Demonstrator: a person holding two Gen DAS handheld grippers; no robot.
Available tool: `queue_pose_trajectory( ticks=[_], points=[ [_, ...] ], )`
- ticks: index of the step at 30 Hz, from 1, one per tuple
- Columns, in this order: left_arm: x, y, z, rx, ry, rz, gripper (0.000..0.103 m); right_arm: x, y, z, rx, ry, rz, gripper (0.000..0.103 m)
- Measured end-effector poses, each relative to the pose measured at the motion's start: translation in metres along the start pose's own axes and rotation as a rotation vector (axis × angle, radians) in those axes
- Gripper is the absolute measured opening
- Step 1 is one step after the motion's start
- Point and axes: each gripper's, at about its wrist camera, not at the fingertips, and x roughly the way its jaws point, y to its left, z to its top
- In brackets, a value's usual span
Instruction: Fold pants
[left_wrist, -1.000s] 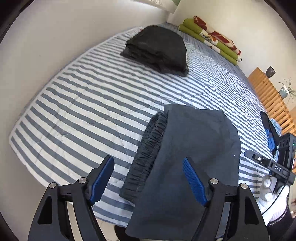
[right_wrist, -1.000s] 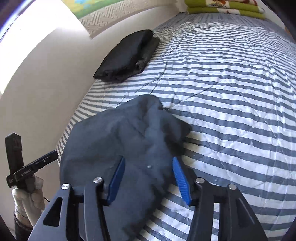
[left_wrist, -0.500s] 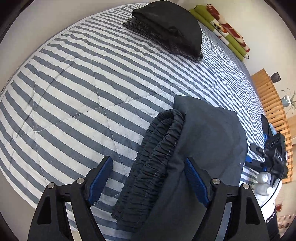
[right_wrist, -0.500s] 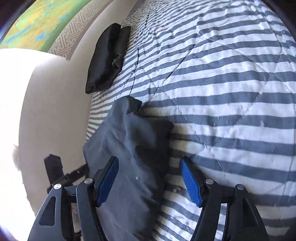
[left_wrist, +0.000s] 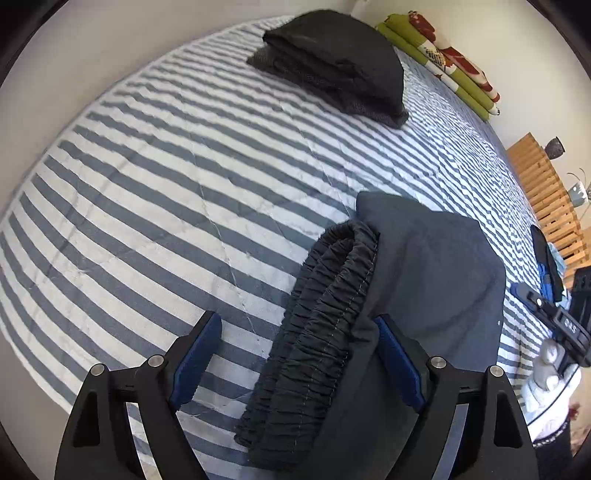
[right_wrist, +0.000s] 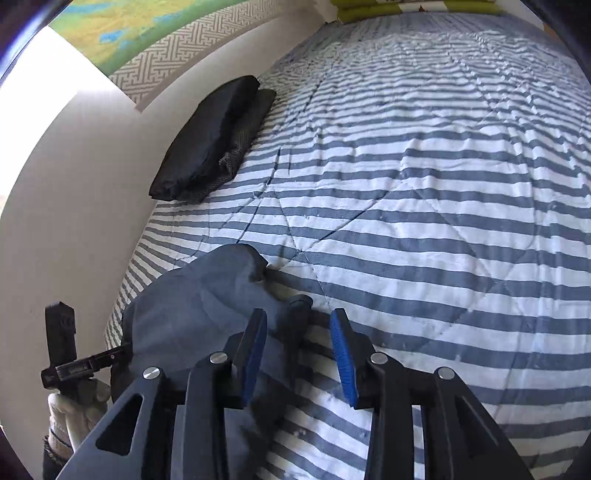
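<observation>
Closing in since a moment ago, the right gripper (right_wrist: 299, 354) has narrow jaws holding nothing beside the folded pants (left_wrist: 399, 317), which sit on the striped bed (left_wrist: 184, 192) between the left gripper's (left_wrist: 295, 362) wide jaws, nearly done.

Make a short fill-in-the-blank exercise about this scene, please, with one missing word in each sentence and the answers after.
1. The bed cover has white and grey ____.
2. The gathered elastic waistband of the dark grey folded pants lies between the two blue pads of the ____ gripper.
3. The black folded clothes lie in a stack near the ____ blanket with red patches.
4. The jaws of the right gripper have just been closing, beside the pants' ____ edge.

Answers: stripes; left; green; right
</observation>
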Motion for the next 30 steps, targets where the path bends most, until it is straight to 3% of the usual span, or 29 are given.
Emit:
queue_pose_trajectory(
  ticks=[3,6,8,12,14,15,18,23,27,30],
  points=[
    [-0.035,0.0,-0.004,-0.048,-0.143,-0.01,0.085,-0.011,0.032,-0.02,-0.201,0.031,0.004,0.033],
    [-0.066,0.002,-0.016,-0.141,-0.269,-0.107,0.085,-0.003,0.065,-0.039,-0.395,0.061,-0.034,0.031],
    [-0.076,-0.001,-0.024,-0.16,-0.306,-0.142,0.085,0.007,0.079,-0.045,-0.458,0.073,-0.058,0.031],
    [-0.073,-0.001,-0.028,-0.137,-0.298,-0.126,0.084,0.025,0.086,-0.048,-0.492,0.105,-0.12,0.025],
    [-0.064,0.003,-0.029,-0.152,-0.276,-0.128,0.08,0.03,0.084,-0.049,-0.494,0.129,-0.141,0.012],
    [-0.06,0.006,-0.029,-0.162,-0.263,-0.132,0.076,0.032,0.083,-0.05,-0.501,0.14,-0.155,0.0],
    [-0.057,0.008,-0.027,-0.145,-0.265,-0.11,0.074,0.021,0.08,-0.051,-0.501,0.117,-0.148,0.0],
    [-0.058,0.015,-0.026,-0.152,-0.273,-0.114,0.074,-0.04,0.078,-0.067,-0.479,0.124,-0.016,0.0],
    [-0.056,0.009,-0.028,-0.133,-0.258,-0.117,0.074,-0.077,0.077,-0.104,-0.476,0.229,0.118,0.0],
    [-0.056,0.002,-0.029,-0.111,-0.248,-0.122,0.074,-0.08,0.08,-0.141,-0.51,0.352,0.197,0.004]
  ],
)
